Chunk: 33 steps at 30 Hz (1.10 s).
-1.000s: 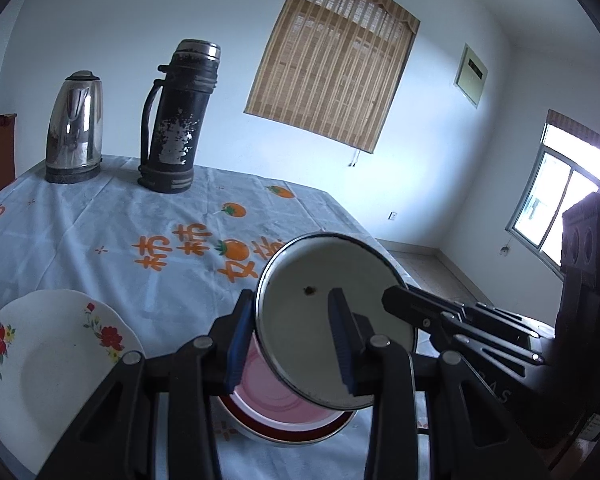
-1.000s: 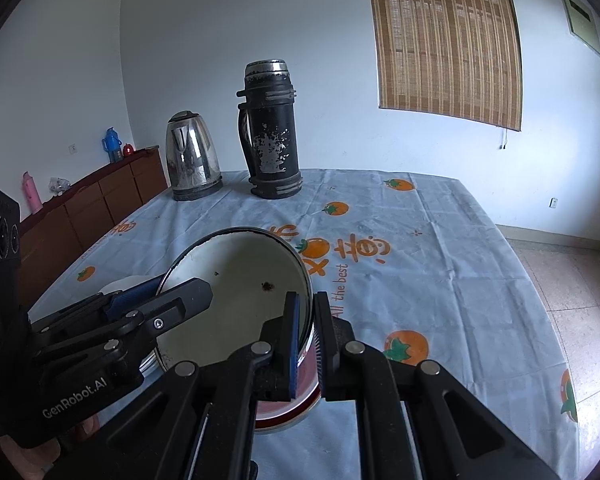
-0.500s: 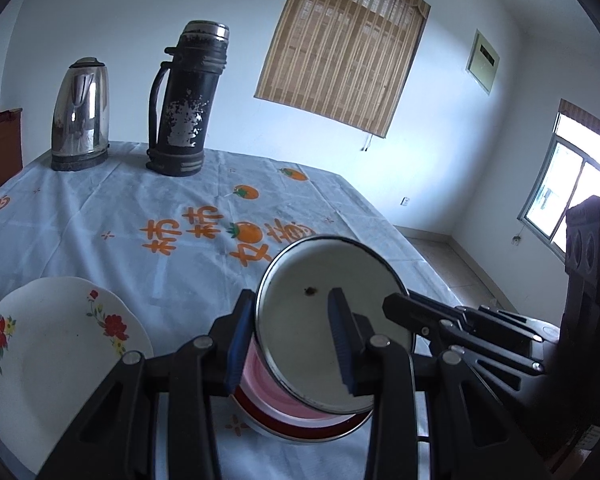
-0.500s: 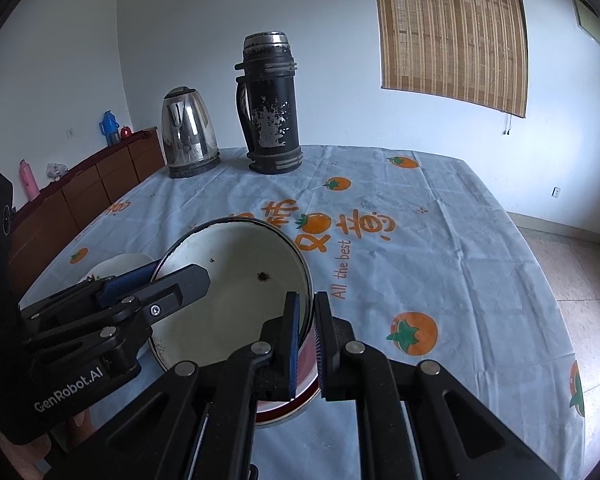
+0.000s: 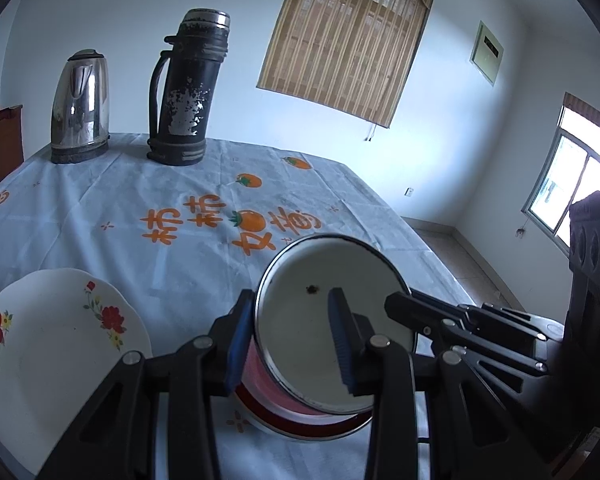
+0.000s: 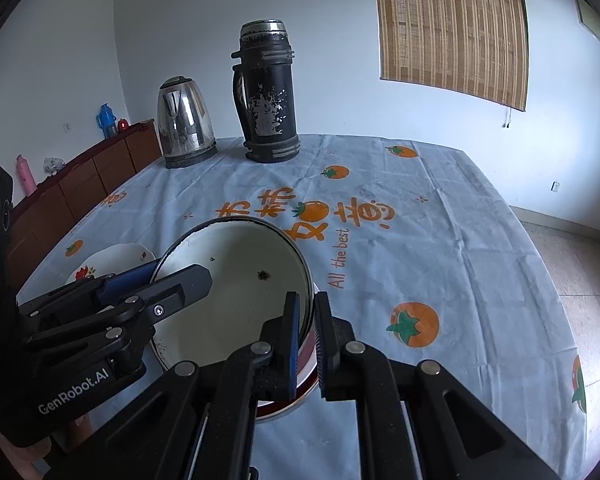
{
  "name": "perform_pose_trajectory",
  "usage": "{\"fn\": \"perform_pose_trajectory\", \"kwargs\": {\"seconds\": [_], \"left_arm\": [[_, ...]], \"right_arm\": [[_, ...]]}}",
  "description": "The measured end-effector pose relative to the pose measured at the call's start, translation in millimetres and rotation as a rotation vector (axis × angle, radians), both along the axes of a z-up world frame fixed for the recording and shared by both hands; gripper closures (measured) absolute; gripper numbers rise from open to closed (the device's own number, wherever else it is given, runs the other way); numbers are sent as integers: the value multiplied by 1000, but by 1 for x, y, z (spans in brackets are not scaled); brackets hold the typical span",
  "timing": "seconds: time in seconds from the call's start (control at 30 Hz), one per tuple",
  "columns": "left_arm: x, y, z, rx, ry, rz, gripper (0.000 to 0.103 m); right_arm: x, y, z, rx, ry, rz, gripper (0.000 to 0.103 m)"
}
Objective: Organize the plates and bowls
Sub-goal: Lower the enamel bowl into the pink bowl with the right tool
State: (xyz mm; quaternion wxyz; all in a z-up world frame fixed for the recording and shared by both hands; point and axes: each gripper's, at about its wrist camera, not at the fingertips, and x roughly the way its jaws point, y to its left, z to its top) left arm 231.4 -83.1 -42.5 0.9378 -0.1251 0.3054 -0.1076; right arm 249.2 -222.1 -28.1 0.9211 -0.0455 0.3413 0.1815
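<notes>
Table point(image 5: 100, 208) w/ orange-print cloth, fills both views. Flask point(image 5: 186, 92) at 11 o'clock, kettle point(image 5: 80, 108) beside it, 10 o'clock. Floral plate point(image 5: 48, 356) at 8 o'clock, flat on cloth. White bowl point(image 5: 324, 320) centre, tilted, above red-rimmed dish point(image 5: 300, 420). L gripper point(image 5: 290, 340) pinches bowl's rim, one pad inside, one outside. R gripper point(image 6: 306, 340) jaws nearly together, pinching opposite rim.

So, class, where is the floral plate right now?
In the left wrist view the floral plate lies flat on the tablecloth at lower left, left of the enamel bowl and apart from it.
</notes>
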Motion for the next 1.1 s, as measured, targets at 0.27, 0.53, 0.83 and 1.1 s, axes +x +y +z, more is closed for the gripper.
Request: {"fn": "perform_pose_trajectory", "kwargs": {"seconds": [0.27,0.53,0.83,1.1], "left_arm": [[3,-1,-3,8,13,-2,68],[5,-1,-5,16,24,-1,68],[6,-3,-7,32,39,-4,68],[10,-5,-12,50,71,-7,68]], "right_arm": [[2,1,-2,-3,9,-1,95],[4,2,-4,-8,16,-3,95],[6,2,-9,-16,31,-6,95],[9,3,-16,-27,55,-3,93]]}}
